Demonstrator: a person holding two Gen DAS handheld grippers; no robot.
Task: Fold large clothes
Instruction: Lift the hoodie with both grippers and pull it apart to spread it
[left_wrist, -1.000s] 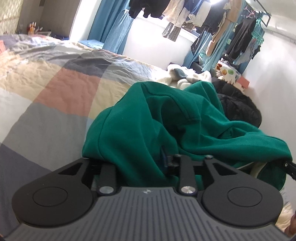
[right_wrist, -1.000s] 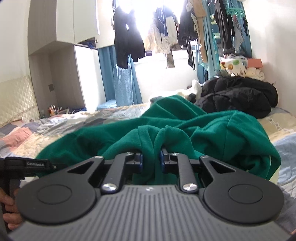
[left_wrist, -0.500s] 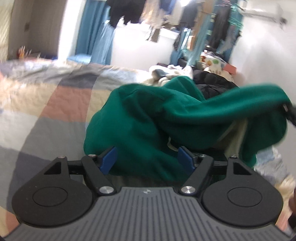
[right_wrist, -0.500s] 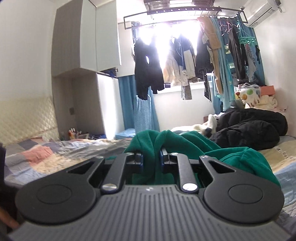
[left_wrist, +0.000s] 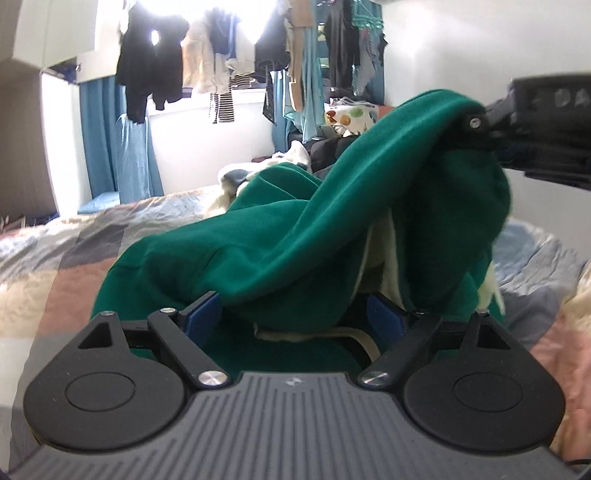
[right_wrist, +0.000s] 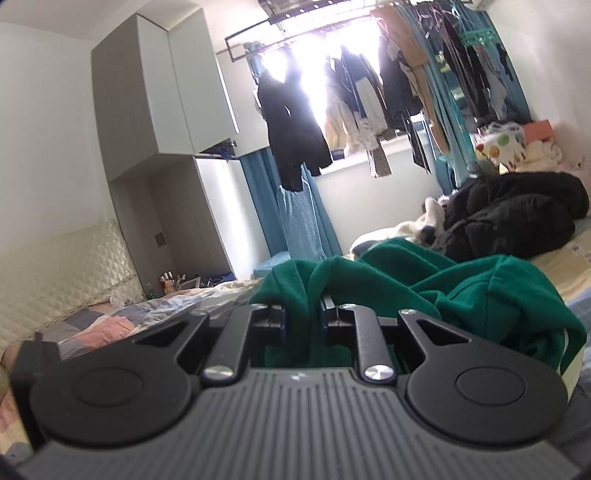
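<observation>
Two grippers worked one green sweatshirt (left_wrist: 280, 236) on the patchwork quilt (left_wrist: 62, 266). The right gripper (right_wrist: 302, 314) pinched a thick fold of its soft fleece and held that part raised. The left gripper (left_wrist: 291, 314) was opening, blue pads (left_wrist: 201, 314) spread wide, loose cloth sagging between them with pale lining showing. Black puffy coat (right_wrist: 517, 218) lay beyond.

**No readable text**

Nothing legible shows in either wrist view. A small pale emblem sits on the ribbed grey body of the left gripper (left_wrist: 291, 315) and the right gripper (right_wrist: 302, 320), behind the fingers, too small to read.
</observation>
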